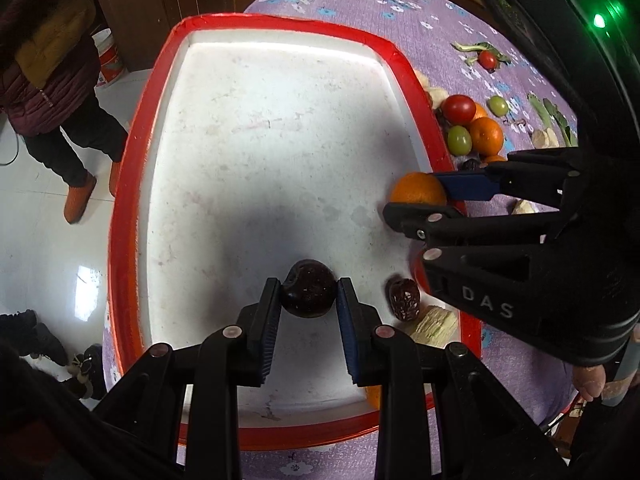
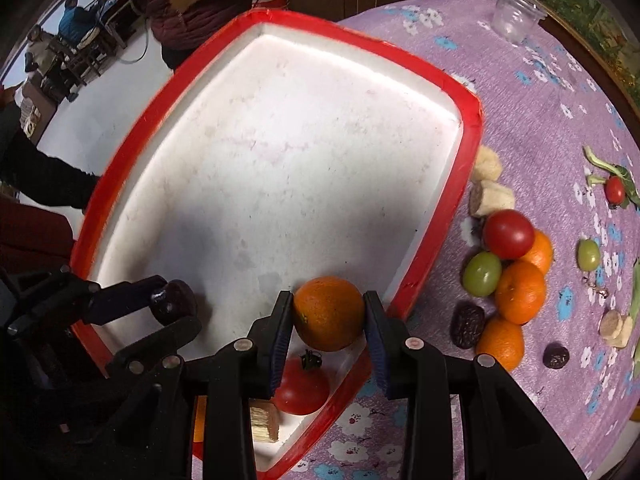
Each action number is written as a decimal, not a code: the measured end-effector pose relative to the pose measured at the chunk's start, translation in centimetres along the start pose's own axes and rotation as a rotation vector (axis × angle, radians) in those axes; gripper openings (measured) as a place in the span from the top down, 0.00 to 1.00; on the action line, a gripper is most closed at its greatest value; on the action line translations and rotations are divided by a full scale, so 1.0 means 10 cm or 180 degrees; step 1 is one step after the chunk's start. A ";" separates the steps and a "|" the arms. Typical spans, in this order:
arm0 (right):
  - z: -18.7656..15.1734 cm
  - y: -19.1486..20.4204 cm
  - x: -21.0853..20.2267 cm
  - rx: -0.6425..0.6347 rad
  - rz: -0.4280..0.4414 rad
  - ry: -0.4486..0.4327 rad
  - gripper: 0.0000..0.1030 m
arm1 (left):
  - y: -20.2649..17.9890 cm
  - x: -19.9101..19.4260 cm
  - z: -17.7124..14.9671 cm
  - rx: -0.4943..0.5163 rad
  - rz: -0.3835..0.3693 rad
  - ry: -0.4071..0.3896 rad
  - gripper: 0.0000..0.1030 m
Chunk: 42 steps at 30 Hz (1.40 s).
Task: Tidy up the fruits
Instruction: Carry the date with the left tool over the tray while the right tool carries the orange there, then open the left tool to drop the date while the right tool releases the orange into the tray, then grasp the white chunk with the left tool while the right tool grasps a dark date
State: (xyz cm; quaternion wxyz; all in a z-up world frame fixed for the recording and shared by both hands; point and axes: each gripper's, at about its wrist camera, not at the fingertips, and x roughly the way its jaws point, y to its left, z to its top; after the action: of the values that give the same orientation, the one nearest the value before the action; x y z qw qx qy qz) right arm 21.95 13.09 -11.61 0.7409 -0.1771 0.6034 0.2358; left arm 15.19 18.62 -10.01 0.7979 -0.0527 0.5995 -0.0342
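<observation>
In the left wrist view my left gripper (image 1: 309, 286) is shut on a dark red date (image 1: 308, 296), low over the near part of a white tray with a red rim (image 1: 130, 184). My right gripper (image 1: 416, 196) comes in from the right, shut on an orange (image 1: 416, 188) over the tray's right rim. In the right wrist view the right gripper (image 2: 328, 298) clamps that orange (image 2: 328, 316) above a red tomato (image 2: 302, 386) lying in the tray (image 2: 470, 140). The left gripper (image 2: 176, 302) shows at the left with the date (image 2: 176, 300).
A second date (image 1: 403, 299) and a pale cut piece (image 1: 434, 326) lie in the tray. On the purple cloth right of the tray sit a tomato (image 2: 508, 234), green grapes (image 2: 482, 273), oranges (image 2: 520, 292), dates (image 2: 467, 326) and banana pieces (image 2: 490, 196). A plastic cup (image 2: 516, 12) stands far back. A person (image 1: 52, 80) stands on the floor.
</observation>
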 end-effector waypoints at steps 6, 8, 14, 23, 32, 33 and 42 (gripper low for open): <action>-0.01 0.00 0.00 0.0023 -0.0002 -0.0050 0.65 | 0.01 -0.01 0.00 -0.0023 0.0007 -0.0005 0.75; -0.03 0.00 0.00 0.0034 0.0012 -0.0059 0.65 | 0.01 -0.01 0.00 -0.0037 0.0010 -0.0009 0.75; -0.09 -0.12 -0.15 0.0203 0.0210 -0.0180 0.57 | 0.02 -0.02 -0.01 -0.0110 0.0012 -0.0005 0.63; -0.62 -0.50 -0.91 0.0535 0.0422 -0.0632 0.35 | -0.36 -0.49 -0.10 0.0131 0.0040 -0.0403 0.51; -1.68 -1.13 -1.03 0.1114 0.0341 -0.0629 0.32 | -1.28 -0.51 -0.33 0.0710 -0.0189 -0.0327 0.47; -1.84 -1.21 -1.00 0.1182 0.0336 -0.0598 0.32 | -1.37 -0.49 -0.35 0.0752 -0.0206 -0.0310 0.47; -2.53 -1.60 -1.00 0.1504 0.0324 -0.0716 0.32 | -1.86 -0.24 -0.37 0.0639 -0.0333 -0.0163 0.47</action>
State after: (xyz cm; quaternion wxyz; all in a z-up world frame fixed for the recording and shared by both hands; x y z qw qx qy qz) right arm 8.82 -15.29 -7.46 0.8113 0.0588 0.5636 0.1435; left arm 11.19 0.26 -6.44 0.8114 -0.0046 0.5689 -0.1343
